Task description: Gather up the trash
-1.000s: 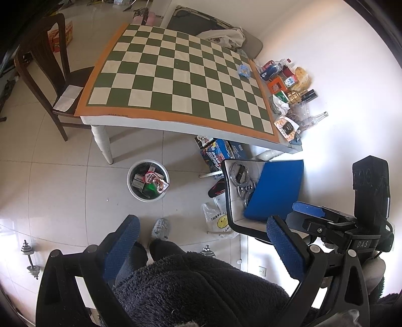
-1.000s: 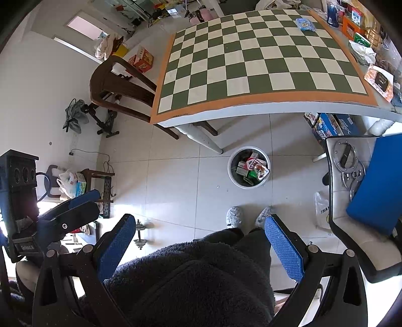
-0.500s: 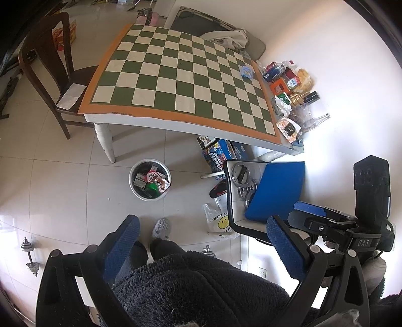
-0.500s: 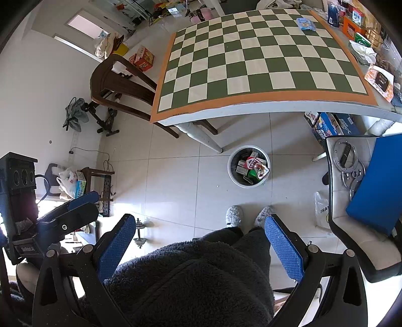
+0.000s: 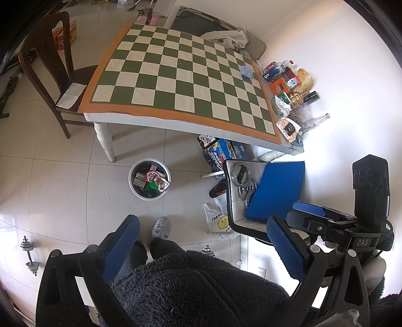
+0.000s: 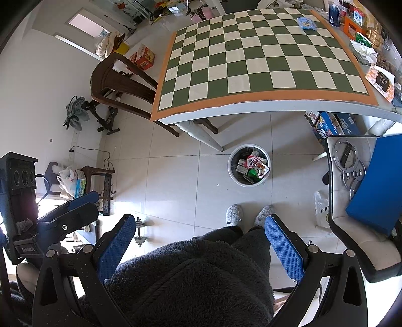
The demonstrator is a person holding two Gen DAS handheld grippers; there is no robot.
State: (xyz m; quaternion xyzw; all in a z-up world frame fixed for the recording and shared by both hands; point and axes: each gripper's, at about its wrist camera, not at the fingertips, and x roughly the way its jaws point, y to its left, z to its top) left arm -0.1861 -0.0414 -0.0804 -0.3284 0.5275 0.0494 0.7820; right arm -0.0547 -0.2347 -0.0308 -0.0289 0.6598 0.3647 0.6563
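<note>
Seen from above, a person in a dark fleecy robe stands on a white tiled floor, holding one claw in each hand. The left claw (image 5: 201,245) is released, its blue padded fingers spread wide with nothing between them. The right claw (image 6: 201,242) is likewise spread wide and holds nothing.

Near the middle of both frames, a round white trash bin (image 5: 149,179) (image 6: 249,165) stands on the floor just in front of the table leg, with wrappers and small cartons inside it. Above it, a table (image 5: 176,123) (image 6: 251,107) carries a green and cream checkered cloth. A small blue packet (image 5: 247,71) (image 6: 306,23) lies on the cloth near its upper right corner. Bottles, boxes and snack packs (image 5: 289,85) crowd the table's right edge. A dark wooden chair (image 5: 47,63) stands at upper left.
</note>
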